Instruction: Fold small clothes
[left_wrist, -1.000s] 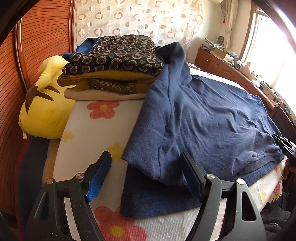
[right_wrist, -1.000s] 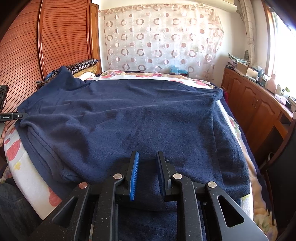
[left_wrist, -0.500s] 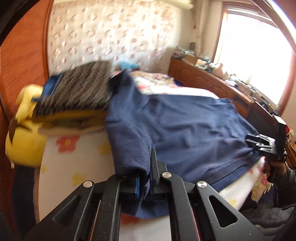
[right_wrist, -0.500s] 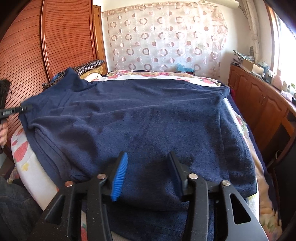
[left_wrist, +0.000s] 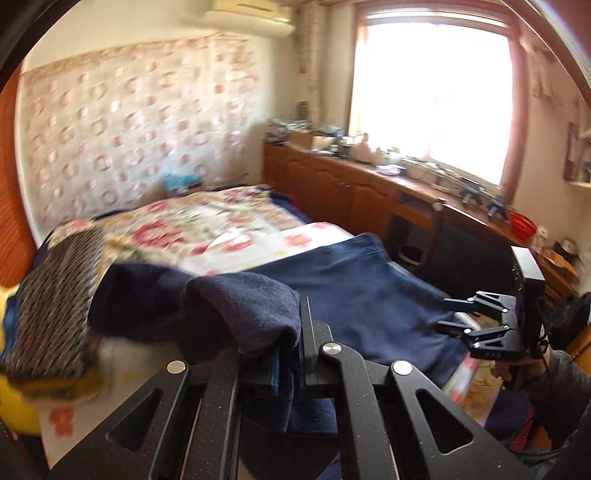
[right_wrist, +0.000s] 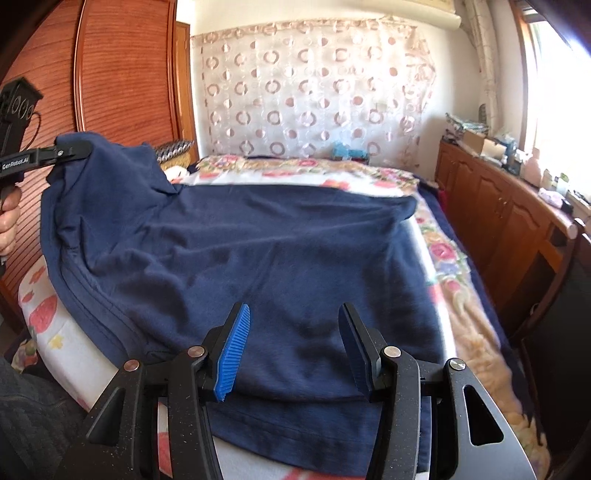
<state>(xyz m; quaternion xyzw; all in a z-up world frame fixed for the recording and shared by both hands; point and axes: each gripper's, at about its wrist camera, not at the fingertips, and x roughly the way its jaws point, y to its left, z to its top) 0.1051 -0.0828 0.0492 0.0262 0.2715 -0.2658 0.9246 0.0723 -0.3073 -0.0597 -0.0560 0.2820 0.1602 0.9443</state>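
A navy fleece garment (right_wrist: 277, 240) lies spread across the bed. My left gripper (left_wrist: 295, 332) is shut on its left side fold, and the cloth (left_wrist: 240, 302) drapes over the fingers, lifted off the bed. In the right wrist view that gripper (right_wrist: 74, 147) holds the raised corner high at the far left. My right gripper (right_wrist: 294, 312) stands open just above the garment's near hem, its blue pad (right_wrist: 232, 354) clear of the cloth. The left wrist view shows the right gripper (left_wrist: 461, 314) by the garment's far edge, a hand behind it.
A stack of folded patterned clothes (left_wrist: 55, 302) sits at the left on the floral bedcover (left_wrist: 207, 229), with a yellow plush toy (left_wrist: 14, 402) beside it. Wooden cabinets (right_wrist: 498, 206) with a cluttered top line the right side under the window. A wooden wardrobe (right_wrist: 122, 74) stands at left.
My left gripper closed on the garment's left fold and lifted it up and toward the right. My right gripper opened over the near hem and rose slightly.
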